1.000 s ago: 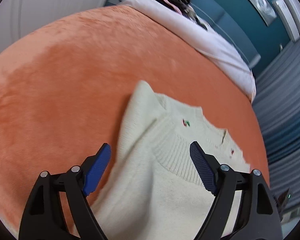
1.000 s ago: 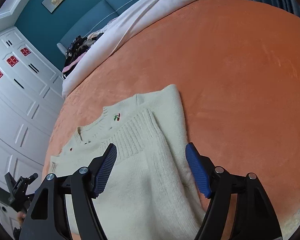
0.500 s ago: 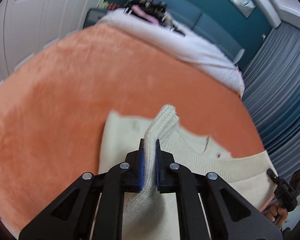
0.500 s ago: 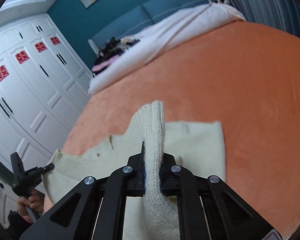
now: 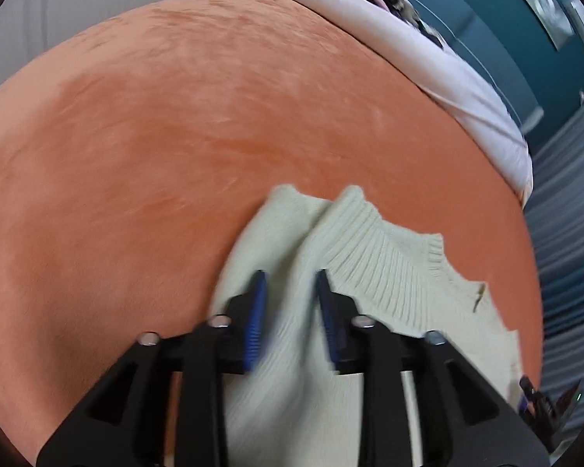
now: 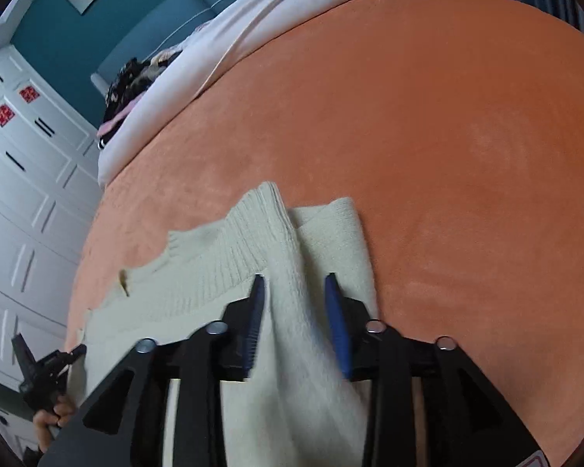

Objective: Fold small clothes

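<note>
An orange blanket (image 5: 175, 136) covers the bed ahead of me. Beyond it lie a pale pink duvet (image 6: 253, 27) and dark bundled clothes (image 6: 130, 79), against a teal wall (image 6: 109, 19) and white wardrobe doors (image 6: 27, 194).

A sweater (image 5: 354, 272) lies on a bedspread (image 5: 175, 136); behind it, a duvet (image 6: 222, 50) carries apparently heaped clothes (image 6: 128, 81).
</note>
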`<state>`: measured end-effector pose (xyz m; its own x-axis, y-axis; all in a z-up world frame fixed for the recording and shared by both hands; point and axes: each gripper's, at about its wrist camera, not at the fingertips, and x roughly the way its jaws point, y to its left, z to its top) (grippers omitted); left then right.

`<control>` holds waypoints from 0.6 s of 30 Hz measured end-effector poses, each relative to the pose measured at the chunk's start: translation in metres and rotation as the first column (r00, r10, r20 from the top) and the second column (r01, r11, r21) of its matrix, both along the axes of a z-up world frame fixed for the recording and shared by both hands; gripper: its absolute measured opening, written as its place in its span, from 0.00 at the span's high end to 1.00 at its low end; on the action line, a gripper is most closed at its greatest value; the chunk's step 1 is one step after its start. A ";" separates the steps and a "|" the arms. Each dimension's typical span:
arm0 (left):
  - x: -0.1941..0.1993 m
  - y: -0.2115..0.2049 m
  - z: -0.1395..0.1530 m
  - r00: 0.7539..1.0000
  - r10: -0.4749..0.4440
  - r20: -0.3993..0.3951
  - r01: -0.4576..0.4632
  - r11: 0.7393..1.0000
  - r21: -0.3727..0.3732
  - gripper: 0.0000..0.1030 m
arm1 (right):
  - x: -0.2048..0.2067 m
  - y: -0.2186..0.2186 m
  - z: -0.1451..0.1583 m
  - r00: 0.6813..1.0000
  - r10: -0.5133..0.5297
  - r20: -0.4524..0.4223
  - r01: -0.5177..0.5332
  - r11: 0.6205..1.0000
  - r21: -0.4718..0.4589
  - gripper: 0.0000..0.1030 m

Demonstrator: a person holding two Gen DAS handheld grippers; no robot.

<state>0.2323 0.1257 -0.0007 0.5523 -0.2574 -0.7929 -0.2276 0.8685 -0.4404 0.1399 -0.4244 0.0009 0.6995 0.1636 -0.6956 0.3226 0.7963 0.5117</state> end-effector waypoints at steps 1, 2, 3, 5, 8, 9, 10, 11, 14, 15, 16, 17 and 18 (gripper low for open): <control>-0.013 0.007 0.007 1.000 0.017 0.021 -0.017 1.000 -0.014 0.48 | -0.018 0.002 0.004 1.000 -0.007 0.015 0.007 1.000 -0.010 0.35; -0.030 0.014 0.015 0.998 0.038 0.045 -0.037 0.999 -0.021 0.43 | -0.034 0.002 0.004 1.000 -0.003 0.007 0.004 1.000 -0.025 0.31; -0.048 0.021 0.019 0.996 0.061 0.058 -0.060 0.998 -0.026 0.31 | -0.048 0.002 0.001 1.000 0.005 -0.020 -0.006 0.999 -0.035 0.30; -0.078 0.031 0.017 0.994 0.093 0.051 -0.089 0.994 -0.063 0.22 | -0.072 0.000 -0.012 0.996 0.002 -0.085 -0.004 1.000 -0.025 0.30; -0.118 0.035 -0.002 0.988 0.152 -0.012 -0.152 0.980 -0.127 0.19 | -0.106 0.002 -0.034 0.991 -0.016 -0.135 0.030 0.994 0.101 0.29; -0.123 0.035 -0.008 0.986 0.165 -0.027 -0.167 0.975 -0.147 0.18 | -0.114 0.003 -0.041 0.992 -0.027 -0.120 0.044 0.988 0.145 0.29; -0.129 0.033 -0.018 0.983 0.177 -0.047 -0.183 0.968 -0.172 0.17 | -0.118 0.008 -0.042 0.995 -0.043 -0.095 0.059 0.985 0.165 0.27; -0.130 0.031 -0.024 0.980 0.190 -0.059 -0.198 0.962 -0.187 0.17 | -0.117 0.012 -0.042 0.996 -0.048 -0.077 0.061 0.982 0.177 0.22; -0.122 0.018 -0.020 0.976 0.216 -0.016 -0.216 0.963 -0.160 0.09 | -0.096 0.023 -0.044 0.997 -0.029 -0.066 0.043 0.972 0.229 0.20; -0.116 0.015 -0.019 0.979 0.205 -0.014 -0.204 0.964 -0.172 0.10 | -0.088 0.026 -0.043 0.997 -0.037 -0.075 0.052 0.974 0.221 0.19; -0.107 0.012 -0.019 0.980 0.195 -0.028 -0.197 0.965 -0.174 0.22 | -0.081 0.029 -0.040 0.997 -0.035 -0.072 0.050 0.976 0.211 0.20; -0.100 0.011 -0.019 0.983 0.178 -0.041 -0.182 0.966 -0.182 0.39 | -0.073 0.032 -0.036 0.998 -0.026 -0.057 0.037 0.978 0.207 0.34; -0.094 0.011 -0.016 0.983 0.171 -0.069 -0.180 0.971 -0.157 0.57 | -0.067 0.031 -0.032 0.998 -0.024 -0.058 0.035 0.978 0.206 0.72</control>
<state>0.1384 0.1364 -0.0168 0.5570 -0.2873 -0.7792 -0.3980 0.7312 -0.5541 0.0730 -0.3929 -0.0307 0.6677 0.2879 -0.6865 0.3767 0.6648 0.6452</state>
